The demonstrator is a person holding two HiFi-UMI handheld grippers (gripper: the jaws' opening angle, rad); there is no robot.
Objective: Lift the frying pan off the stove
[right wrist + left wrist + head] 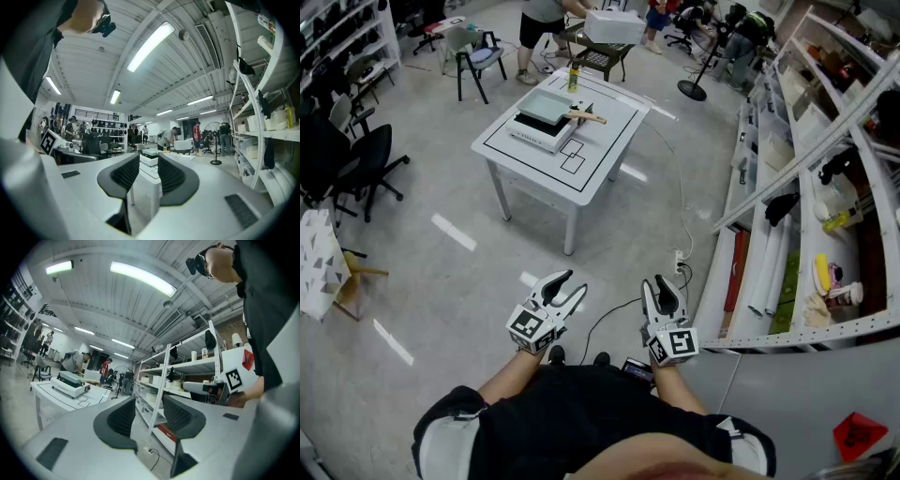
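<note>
1. White table (602, 157) stands out on the pale floor, well ahead of both my tongs. It carries the stove (534, 133), and the frying pan (546, 105) sits on top of that.
2. The pan lies flat and looks squarish. Its wooden handle (589, 117) sticks out towards my right tongs' side, so its long axis runs across my line of reach, not towards me.
3. I count one pan, one stove, one table and one yellow-green bottle (573, 77), which stands on the table's far edge beyond the pan.
4. My left tongs (572, 285) are held low and close to my body, roughly in line with the pan but well apart from it. Their jaws are spread, with nothing between the pads and nothing touched.
5. My right tongs (656, 285) hang just beside the left pair. Their jaws are parted by a narrower gap and are also empty. Through that gap the table and stove show far off.
6. Shelving (787, 234) runs along the outer side of my right tongs.
</note>
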